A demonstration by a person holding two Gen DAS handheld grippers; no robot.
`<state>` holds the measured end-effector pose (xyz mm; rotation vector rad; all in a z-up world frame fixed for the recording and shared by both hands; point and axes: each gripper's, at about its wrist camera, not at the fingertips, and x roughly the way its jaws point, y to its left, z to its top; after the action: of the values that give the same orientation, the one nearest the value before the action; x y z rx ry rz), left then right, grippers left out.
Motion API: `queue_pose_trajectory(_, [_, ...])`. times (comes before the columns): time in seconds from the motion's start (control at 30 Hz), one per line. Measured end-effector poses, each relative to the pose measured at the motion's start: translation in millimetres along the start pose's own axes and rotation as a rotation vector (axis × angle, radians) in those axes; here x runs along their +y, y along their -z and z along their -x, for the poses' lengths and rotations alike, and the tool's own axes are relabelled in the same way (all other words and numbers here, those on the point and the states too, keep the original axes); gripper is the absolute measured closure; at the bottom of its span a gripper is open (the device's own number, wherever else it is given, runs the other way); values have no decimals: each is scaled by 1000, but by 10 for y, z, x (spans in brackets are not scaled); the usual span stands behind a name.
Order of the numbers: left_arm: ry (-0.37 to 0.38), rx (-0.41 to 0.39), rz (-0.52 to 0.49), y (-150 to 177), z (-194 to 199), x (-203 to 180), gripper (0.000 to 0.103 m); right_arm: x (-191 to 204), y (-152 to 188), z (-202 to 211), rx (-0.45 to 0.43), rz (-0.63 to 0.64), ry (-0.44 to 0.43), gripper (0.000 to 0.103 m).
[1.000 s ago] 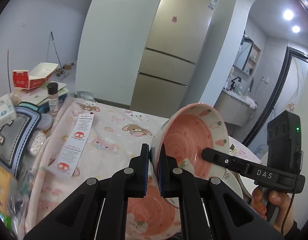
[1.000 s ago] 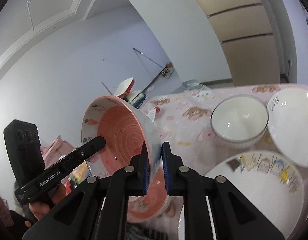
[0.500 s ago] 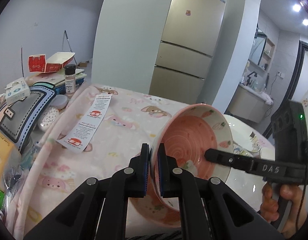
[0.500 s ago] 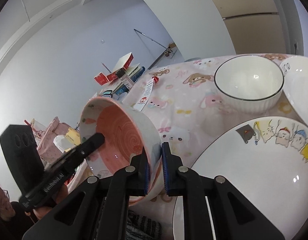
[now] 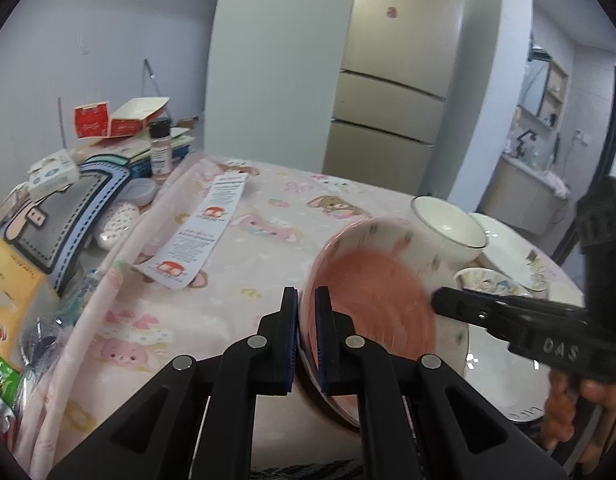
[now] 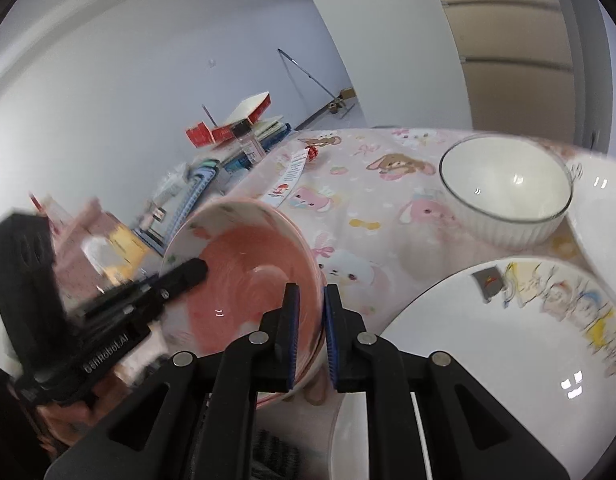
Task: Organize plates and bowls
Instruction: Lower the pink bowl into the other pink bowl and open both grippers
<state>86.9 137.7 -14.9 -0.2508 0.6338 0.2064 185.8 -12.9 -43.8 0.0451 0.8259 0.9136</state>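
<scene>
Pink bowl: the pink bowl (image 5: 372, 300) had a coral-pink inside and a pale rim band with small printed motifs, blurred in both views. It was tilted, its mouth turned partly sideways, low over the surface (image 5: 268, 248) near its front edge, just beside the large plate (image 6: 488, 340).
Second pink rim: in the right wrist view a second pink rim line showed just under the first; whether another bowl sat beneath could not be told.
Left gripper: the left gripper (image 5: 306, 332) had its blue-padded fingers (image 5: 293, 336) pinched nearly together on the bowl's near rim, one pad outside the wall, one inside.
Right gripper: the right gripper (image 6: 309, 336) clamped the opposite rim the same way, its fingers (image 6: 292, 336) almost closed on the wall.
Pose: both grippers pointed forward and downward; a hand (image 5: 568, 412) gripped the right gripper's handle at the lower right of the left wrist view.
White ribbed bowl: the white ribbed bowl (image 6: 504, 192) stood upright and empty on the surface, beyond the large plate.
Large plate: white, with cartoon figures along its rim, nothing on it.
Other white dish: a white dish (image 6: 600, 208) lay just right of the ribbed bowl.
Small cup: a small patterned cup (image 5: 484, 282) stood near the plates.
Cloth: a pink cartoon-print cloth (image 6: 348, 200) covered the surface; a long paper leaflet (image 5: 204, 236) lay on it.
Clutter: a spice jar (image 5: 161, 146) and red cartons (image 5: 108, 118) stood at the far left.
</scene>
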Motion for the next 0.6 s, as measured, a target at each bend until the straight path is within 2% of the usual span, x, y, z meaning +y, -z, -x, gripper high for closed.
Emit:
queue_pose_trajectory(0.13, [25, 26, 42, 0, -57, 93, 94, 120, 26, -9, -9, 87, 59, 92])
queue_pose_trajectory(0.2, [9, 26, 46, 8, -56, 102, 94, 117, 26, -8, -11, 93, 58, 92])
queue_pose_trajectory(0.3, [-28, 10, 31, 9, -35, 83, 94, 49, 27, 1, -22, 74, 45, 92])
queue_pose_trajectory(0.47, [-21, 28, 42, 9, -71, 108, 94, -119, 33, 10, -47, -14, -35, 92])
queue_pose_trajectory(0.6, [-26, 17, 37, 11, -51, 88, 94, -179, 30, 20, -71, -56, -36, 84])
